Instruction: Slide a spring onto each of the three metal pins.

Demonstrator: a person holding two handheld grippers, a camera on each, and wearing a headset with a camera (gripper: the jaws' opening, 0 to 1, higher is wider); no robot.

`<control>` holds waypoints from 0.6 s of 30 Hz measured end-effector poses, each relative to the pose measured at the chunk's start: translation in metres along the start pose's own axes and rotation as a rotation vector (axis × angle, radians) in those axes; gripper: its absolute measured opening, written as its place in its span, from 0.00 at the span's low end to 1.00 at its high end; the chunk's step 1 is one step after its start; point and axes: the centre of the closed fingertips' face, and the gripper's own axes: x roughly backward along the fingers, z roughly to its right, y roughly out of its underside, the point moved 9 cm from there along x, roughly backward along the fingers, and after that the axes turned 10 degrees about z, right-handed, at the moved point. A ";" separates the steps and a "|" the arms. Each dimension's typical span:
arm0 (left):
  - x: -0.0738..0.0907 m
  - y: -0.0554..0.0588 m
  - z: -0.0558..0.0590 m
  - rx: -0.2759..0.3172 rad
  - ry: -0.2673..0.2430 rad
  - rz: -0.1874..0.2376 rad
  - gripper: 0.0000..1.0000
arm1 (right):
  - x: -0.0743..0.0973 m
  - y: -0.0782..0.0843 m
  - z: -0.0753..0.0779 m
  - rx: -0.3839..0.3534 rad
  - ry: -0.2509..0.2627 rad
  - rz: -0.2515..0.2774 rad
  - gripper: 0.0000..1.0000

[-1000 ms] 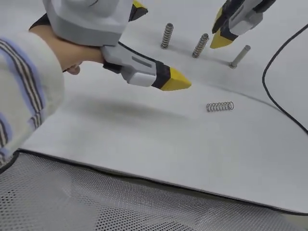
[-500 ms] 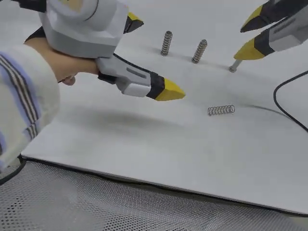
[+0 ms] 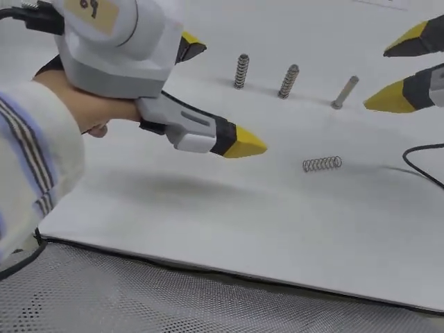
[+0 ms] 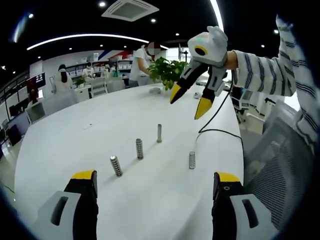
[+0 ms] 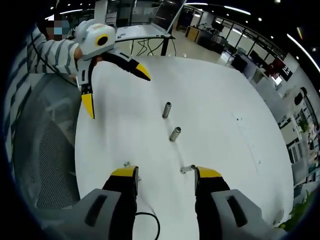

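Note:
Three pins stand in a row on the white mat [image 3: 208, 208]. The two left pins [image 3: 241, 71] [image 3: 288, 81] each carry a spring. The right pin [image 3: 345, 91] is bare. A loose spring [image 3: 322, 164] lies flat in front of them. My left gripper [image 3: 216, 94] hovers open to the left of the pins, holding nothing. My right gripper [image 3: 406, 69] is open and empty in the air to the right of the bare pin. The left gripper view has the bare pin [image 4: 159, 133] and the loose spring [image 4: 192, 159] ahead of its jaws. The right gripper view has the bare pin [image 5: 188, 169] between its jaws.
A black cable [image 3: 416, 156] curls on the mat at the right. The mat's front edge meets a perforated mesh surface [image 3: 208, 298]. A striped sleeve [image 3: 35, 159] covers the near left.
My right gripper has swung right, away from the middle pin to beyond the bare pin, and its jaws have spread. The left gripper has barely shifted.

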 end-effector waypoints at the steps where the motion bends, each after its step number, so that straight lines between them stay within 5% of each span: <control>1: 0.000 0.000 0.000 0.000 0.002 -0.001 0.94 | 0.001 0.001 -0.001 -0.010 0.005 0.007 0.43; 18: 0.004 -0.007 0.004 0.017 0.006 0.005 0.93 | 0.021 0.040 -0.021 -0.235 0.090 0.168 0.48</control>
